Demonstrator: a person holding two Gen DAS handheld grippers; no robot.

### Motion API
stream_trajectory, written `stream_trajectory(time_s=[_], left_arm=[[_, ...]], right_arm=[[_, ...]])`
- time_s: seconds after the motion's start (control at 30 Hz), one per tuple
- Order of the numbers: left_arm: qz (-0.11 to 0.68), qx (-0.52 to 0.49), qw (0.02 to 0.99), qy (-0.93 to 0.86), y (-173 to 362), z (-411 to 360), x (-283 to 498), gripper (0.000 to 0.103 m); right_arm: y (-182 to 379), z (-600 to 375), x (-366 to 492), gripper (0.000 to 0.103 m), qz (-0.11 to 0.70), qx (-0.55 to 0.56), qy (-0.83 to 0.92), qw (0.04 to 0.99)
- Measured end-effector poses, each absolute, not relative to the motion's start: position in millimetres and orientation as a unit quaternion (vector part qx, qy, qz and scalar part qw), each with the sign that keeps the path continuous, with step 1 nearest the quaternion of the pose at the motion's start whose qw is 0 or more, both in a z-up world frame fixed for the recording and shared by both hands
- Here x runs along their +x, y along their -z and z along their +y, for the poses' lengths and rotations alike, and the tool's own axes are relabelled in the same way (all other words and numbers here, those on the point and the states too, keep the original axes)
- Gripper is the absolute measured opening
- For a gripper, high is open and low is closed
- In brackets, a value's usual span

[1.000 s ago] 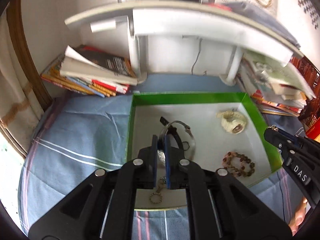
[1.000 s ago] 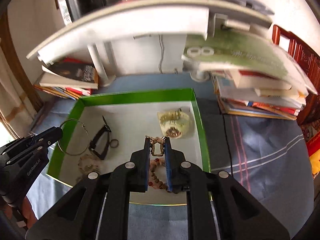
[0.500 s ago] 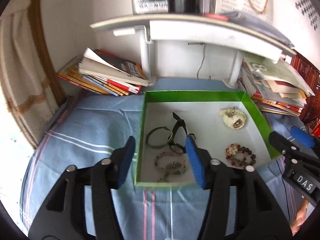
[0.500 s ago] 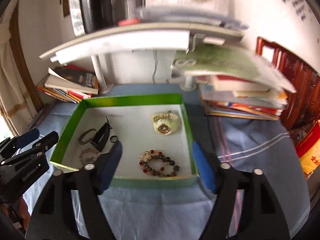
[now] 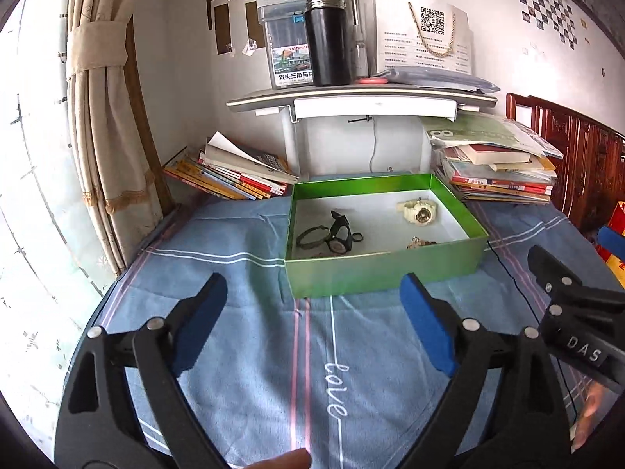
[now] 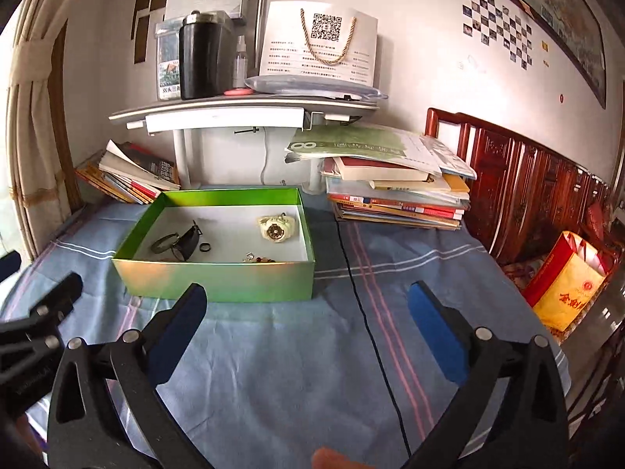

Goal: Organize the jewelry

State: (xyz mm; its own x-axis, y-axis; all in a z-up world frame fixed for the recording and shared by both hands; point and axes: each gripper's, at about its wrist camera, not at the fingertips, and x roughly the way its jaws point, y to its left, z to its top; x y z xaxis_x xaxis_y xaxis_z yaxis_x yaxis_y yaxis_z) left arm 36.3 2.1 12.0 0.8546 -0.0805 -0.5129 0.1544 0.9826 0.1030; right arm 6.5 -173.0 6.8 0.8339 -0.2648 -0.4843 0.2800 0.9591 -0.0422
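A green box [image 5: 383, 273] [image 6: 218, 279] stands on the blue cloth, white inside. In it lie a cream watch [image 5: 418, 211] [image 6: 274, 227], a black watch [image 5: 339, 234] [image 6: 185, 243], a dark bangle [image 5: 310, 236] [image 6: 163, 243], a small ring [image 6: 204, 247] and a bead bracelet [image 5: 424, 243] [image 6: 262, 260] half hidden by the front wall. My left gripper [image 5: 312, 326] is open and empty, held back from the box. My right gripper [image 6: 308, 320] is open and empty, also in front of the box.
Book stacks lie left [image 5: 234, 176] and right [image 5: 500, 168] of the box. A white shelf [image 5: 363, 97] with a black flask [image 5: 326, 43] hangs over the back. A thin black cable [image 6: 371, 336] crosses the cloth. A wooden chair [image 6: 527, 179] and a red-yellow bag [image 6: 566, 285] stand at right.
Both grippers opened, letting their jewelry go into the box, then drew back and up away from the box. The box now looks smaller and farther.
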Motion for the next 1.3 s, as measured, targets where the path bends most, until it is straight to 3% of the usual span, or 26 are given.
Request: stream_trajectory(time_s=[0.07, 1.3], left_arm=[[0.264, 0.064, 0.960, 0.073, -8.1, 5.4, 26.2, 0.098], [0.259, 0.057, 0.962, 0.067, -7.7, 13.3, 12.5, 0.099]], right_arm=[[-6.4, -172.9, -6.3, 0.100, 0.238, 0.015, 0.151, 0.959], [-3.8, -157.2, -18.0, 0.100, 0.242, 0.009, 0.144, 0.959]])
